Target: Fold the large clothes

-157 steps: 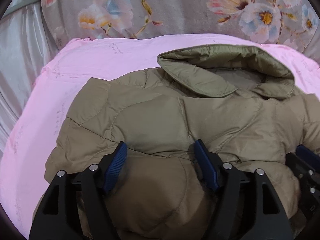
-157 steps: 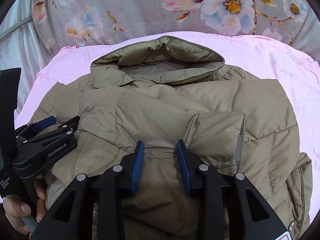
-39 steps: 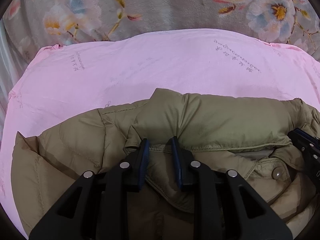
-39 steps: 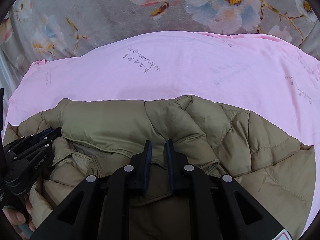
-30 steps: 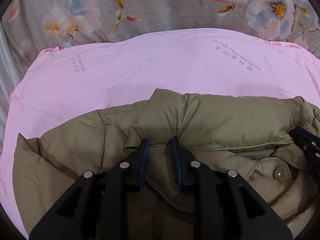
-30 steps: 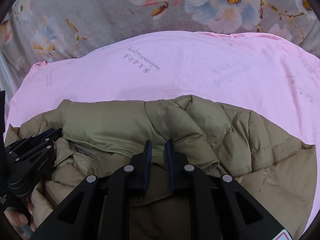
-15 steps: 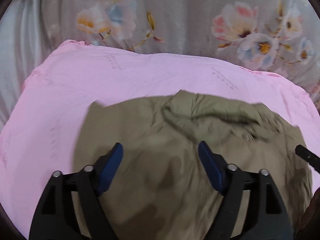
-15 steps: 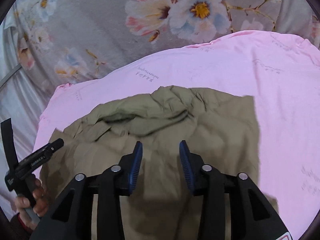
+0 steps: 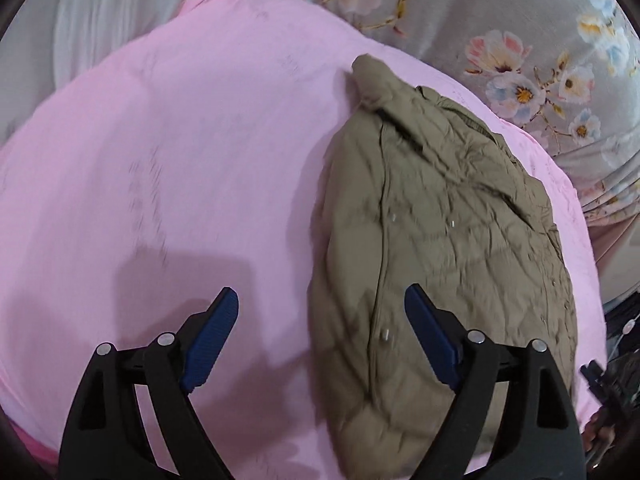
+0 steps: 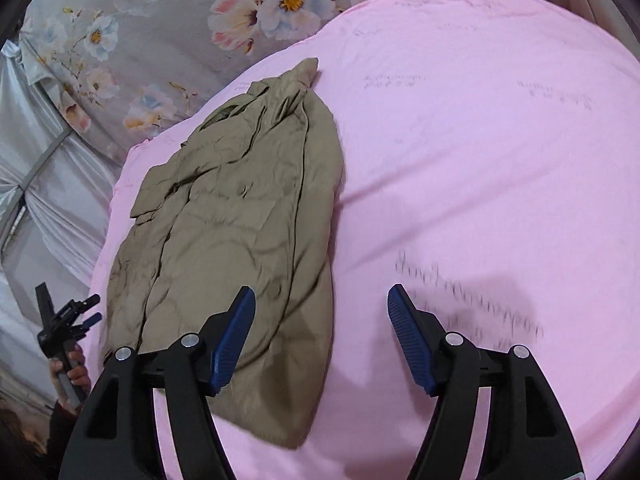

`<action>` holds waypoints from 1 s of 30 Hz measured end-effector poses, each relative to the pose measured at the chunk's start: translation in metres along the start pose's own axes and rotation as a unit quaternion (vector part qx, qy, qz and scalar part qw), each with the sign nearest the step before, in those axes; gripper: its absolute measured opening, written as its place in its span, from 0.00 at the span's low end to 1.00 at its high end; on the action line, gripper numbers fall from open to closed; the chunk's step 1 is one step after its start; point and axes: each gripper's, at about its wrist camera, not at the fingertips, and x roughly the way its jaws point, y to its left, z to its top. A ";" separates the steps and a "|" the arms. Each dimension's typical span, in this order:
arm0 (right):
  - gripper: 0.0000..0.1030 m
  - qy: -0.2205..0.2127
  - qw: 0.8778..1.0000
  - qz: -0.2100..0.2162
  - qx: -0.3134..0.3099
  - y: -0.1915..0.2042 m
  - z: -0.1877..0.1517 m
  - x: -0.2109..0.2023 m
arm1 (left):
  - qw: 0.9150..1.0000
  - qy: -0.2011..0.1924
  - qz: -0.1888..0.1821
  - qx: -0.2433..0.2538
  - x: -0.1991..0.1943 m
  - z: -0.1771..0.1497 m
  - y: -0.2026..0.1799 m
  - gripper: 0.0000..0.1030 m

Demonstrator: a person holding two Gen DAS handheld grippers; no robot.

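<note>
We judge the fold done: the olive jacket (image 10: 240, 216) lies compact on the pink sheet (image 10: 480, 160); our left gripper (image 9: 320, 340) and right gripper (image 10: 320, 336) hover above it, jaws wide, empty.

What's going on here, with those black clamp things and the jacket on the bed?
A person is folding a large khaki puffer jacket on a pink sheet, using a hand-held two-finger gripper in each hand. Right now the jacket lies folded into a long, narrow bundle on the sheet. Neither tool is touching it: the left gripper and the right gripper both hang above the bed with jaws wide open and nothing between them. A floral cloth lies beyond the sheet.
</note>
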 end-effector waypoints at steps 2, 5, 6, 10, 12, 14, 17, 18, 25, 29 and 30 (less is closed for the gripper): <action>0.65 0.007 1.000 0.025 0.006 0.000 -0.018 -0.002 | 0.999 0.010 -0.026 -0.019 -0.007 -0.016 0.003 0.80; 0.65 0.019 0.998 0.062 0.007 0.007 -0.039 0.002 | 0.997 0.021 -0.064 -0.036 -0.012 -0.033 0.002 0.80; 0.65 0.023 0.997 0.072 0.008 0.010 -0.045 0.006 | 0.996 0.024 -0.080 -0.042 -0.012 -0.038 0.000 0.80; 0.66 0.013 0.997 0.077 0.000 0.022 -0.057 0.010 | 0.991 0.042 -0.114 -0.063 -0.003 -0.051 -0.009 0.80; 0.66 0.011 0.996 0.085 0.007 0.025 -0.059 0.011 | 0.992 0.033 -0.109 -0.060 -0.003 -0.056 -0.014 0.80; 0.67 0.008 0.996 0.088 0.008 0.026 -0.059 0.012 | 0.992 0.029 -0.110 -0.061 -0.002 -0.059 -0.017 0.80; 0.67 0.003 0.996 0.091 0.011 0.029 -0.061 0.013 | 0.992 0.021 -0.107 -0.060 -0.001 -0.062 -0.021 0.80; 0.67 0.001 0.996 0.091 0.010 0.030 -0.061 0.013 | 0.992 0.021 -0.110 -0.059 -0.002 -0.062 -0.022 0.78; 0.38 -0.016 0.998 0.054 -0.010 0.043 -0.065 0.011 | 0.993 0.015 -0.099 -0.058 -0.007 -0.066 -0.026 0.28; 0.17 -0.029 0.998 0.057 -0.011 0.042 -0.064 0.003 | 0.994 0.009 -0.098 -0.046 -0.017 -0.065 -0.025 0.14; 0.14 -0.034 0.998 0.060 -0.011 0.042 -0.063 -0.001 | 0.994 0.006 -0.099 -0.044 -0.020 -0.064 -0.025 0.13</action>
